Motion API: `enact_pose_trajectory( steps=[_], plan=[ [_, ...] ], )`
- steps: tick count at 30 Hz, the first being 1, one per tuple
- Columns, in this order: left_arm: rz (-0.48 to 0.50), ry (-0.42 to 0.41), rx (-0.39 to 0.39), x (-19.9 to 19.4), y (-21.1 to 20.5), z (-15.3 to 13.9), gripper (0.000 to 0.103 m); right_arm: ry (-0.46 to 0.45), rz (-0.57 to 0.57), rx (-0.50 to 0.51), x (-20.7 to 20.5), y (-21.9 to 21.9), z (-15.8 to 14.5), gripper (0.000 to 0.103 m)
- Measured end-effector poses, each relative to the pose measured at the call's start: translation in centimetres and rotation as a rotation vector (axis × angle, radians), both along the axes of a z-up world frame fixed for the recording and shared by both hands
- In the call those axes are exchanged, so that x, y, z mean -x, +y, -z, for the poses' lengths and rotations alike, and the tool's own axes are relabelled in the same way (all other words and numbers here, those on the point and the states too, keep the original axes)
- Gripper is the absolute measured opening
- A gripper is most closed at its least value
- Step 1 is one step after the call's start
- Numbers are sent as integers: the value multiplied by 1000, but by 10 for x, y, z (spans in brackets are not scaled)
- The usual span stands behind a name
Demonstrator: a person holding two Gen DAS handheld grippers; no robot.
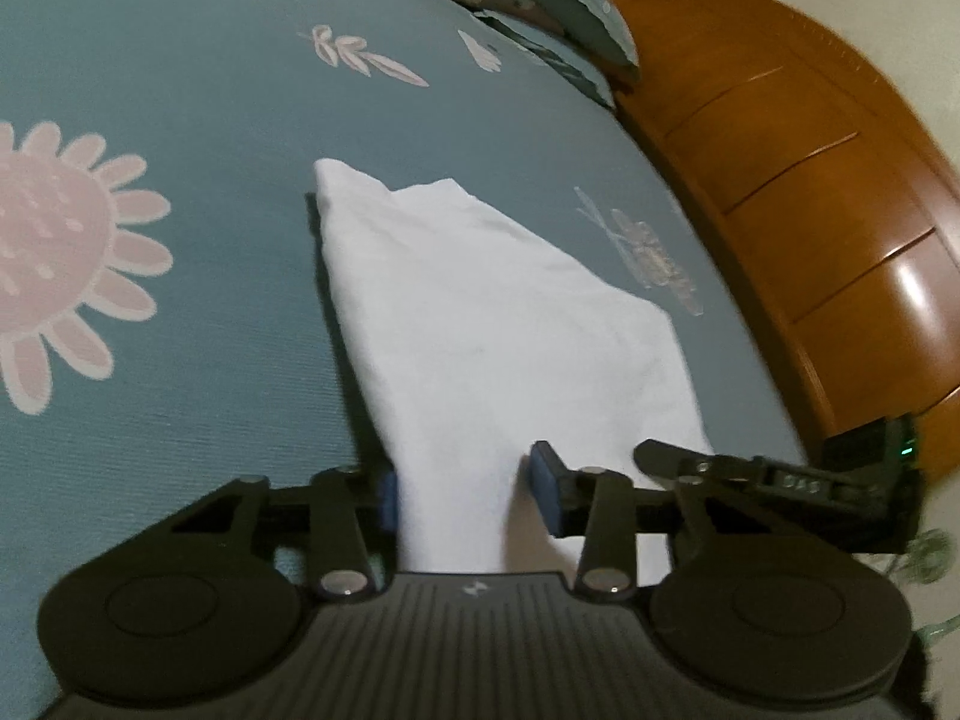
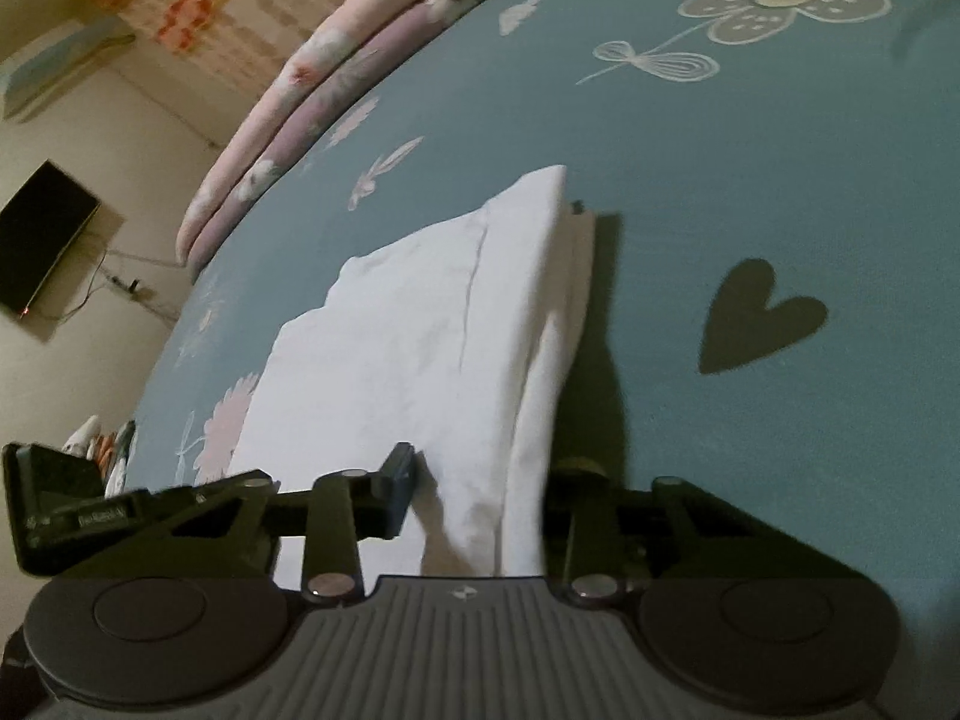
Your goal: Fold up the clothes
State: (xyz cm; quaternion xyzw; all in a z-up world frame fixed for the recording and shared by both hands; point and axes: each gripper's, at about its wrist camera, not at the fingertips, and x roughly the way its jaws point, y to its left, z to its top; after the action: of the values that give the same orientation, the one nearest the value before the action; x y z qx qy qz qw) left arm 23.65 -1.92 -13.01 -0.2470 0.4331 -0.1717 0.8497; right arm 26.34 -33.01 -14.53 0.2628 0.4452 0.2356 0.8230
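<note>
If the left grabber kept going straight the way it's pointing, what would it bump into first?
Most likely the white cloth: the left gripper already has its near edge between its jaws, and the cloth stretches ahead over the blue bedsheet.

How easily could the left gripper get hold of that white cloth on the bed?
Probably yes: the left gripper already has the near edge of the white cloth between its blue pads, nothing blocking, though a firm pinch isn't clear.

The left gripper [image 1: 462, 495] seems to pinch the near edge of a white cloth [image 1: 480, 312] on the blue bedsheet [image 1: 210, 90].
</note>
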Motion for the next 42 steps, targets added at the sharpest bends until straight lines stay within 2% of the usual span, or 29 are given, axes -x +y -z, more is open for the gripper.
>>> enact_pose_trajectory(
  steps=[3,6,12,18,27,34,42],
  plan=[
    [-19,3,-49,2,-5,-5,34,-37,5,80,7,9,-8,30],
    [-23,1,-83,4,-8,-12,31,-69,7,150,13,17,-19,22],
    [23,-58,-114,8,-17,-36,17,-116,-6,189,22,19,-40,16],
    [85,-106,-146,9,-42,-59,15,-158,10,195,29,5,-62,15],
    [219,-189,-153,-9,-119,-88,15,-231,93,277,40,-58,-99,15],
    [332,-215,-128,-39,-197,-87,15,-237,208,347,41,-130,-112,15],
    [435,-233,-101,-71,-266,-76,15,-223,314,436,30,-198,-109,15]
  ],
)
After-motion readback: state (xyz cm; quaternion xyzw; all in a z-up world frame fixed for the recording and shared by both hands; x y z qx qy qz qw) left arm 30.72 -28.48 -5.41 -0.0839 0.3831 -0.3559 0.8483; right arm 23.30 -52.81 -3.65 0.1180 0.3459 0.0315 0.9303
